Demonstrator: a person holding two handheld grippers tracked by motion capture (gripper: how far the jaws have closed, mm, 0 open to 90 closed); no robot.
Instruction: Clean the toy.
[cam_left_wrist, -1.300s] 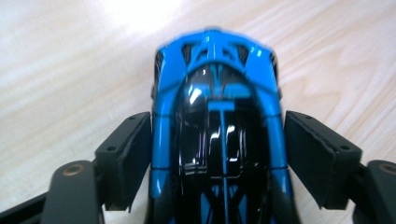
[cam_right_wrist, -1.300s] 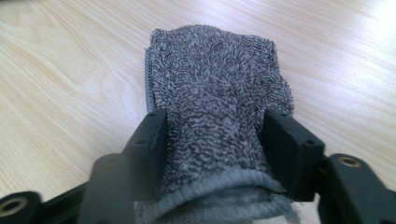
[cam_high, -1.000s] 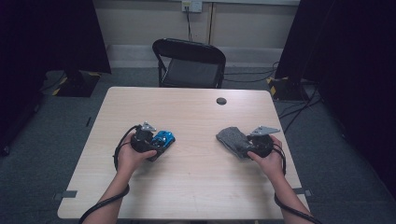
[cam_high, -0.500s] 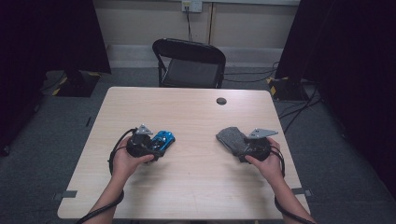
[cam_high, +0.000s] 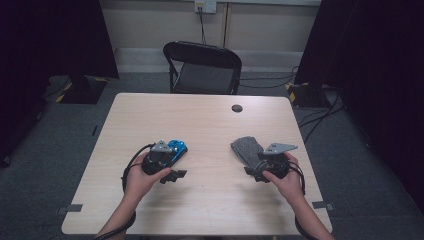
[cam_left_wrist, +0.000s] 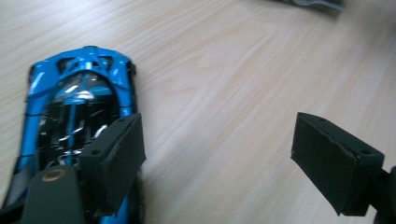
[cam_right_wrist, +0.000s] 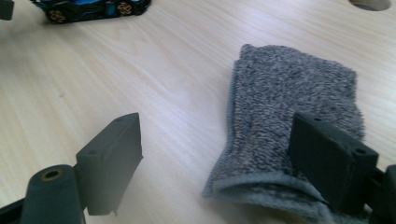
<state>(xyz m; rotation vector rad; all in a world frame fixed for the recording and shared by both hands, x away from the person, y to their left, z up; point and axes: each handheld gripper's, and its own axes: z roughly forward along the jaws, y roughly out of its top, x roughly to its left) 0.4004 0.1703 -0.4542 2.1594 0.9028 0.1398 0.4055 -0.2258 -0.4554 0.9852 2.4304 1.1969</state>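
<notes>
High view gives me a pale wood-grain table (cam_high: 210, 200) on grey carpet, dark curtains at both sides. My left gripper (cam_high: 175, 174) has just been opening; its jaws stand spread with bare wood between them, and the car (cam_left_wrist: 77, 126), glossy blue with black panels, lies just beside and partly under one jaw. My right gripper (cam_high: 252, 171) has also just been opening and is spread, the folded grey cloth (cam_right_wrist: 289, 140) lying by one jaw, fuzzy, hem edge nearest. Car and cloth sit well apart. Farther off, a round hole (cam_high: 237, 108) marks the tabletop, then a black folding chair (cam_high: 202, 67) against the wall.
</notes>
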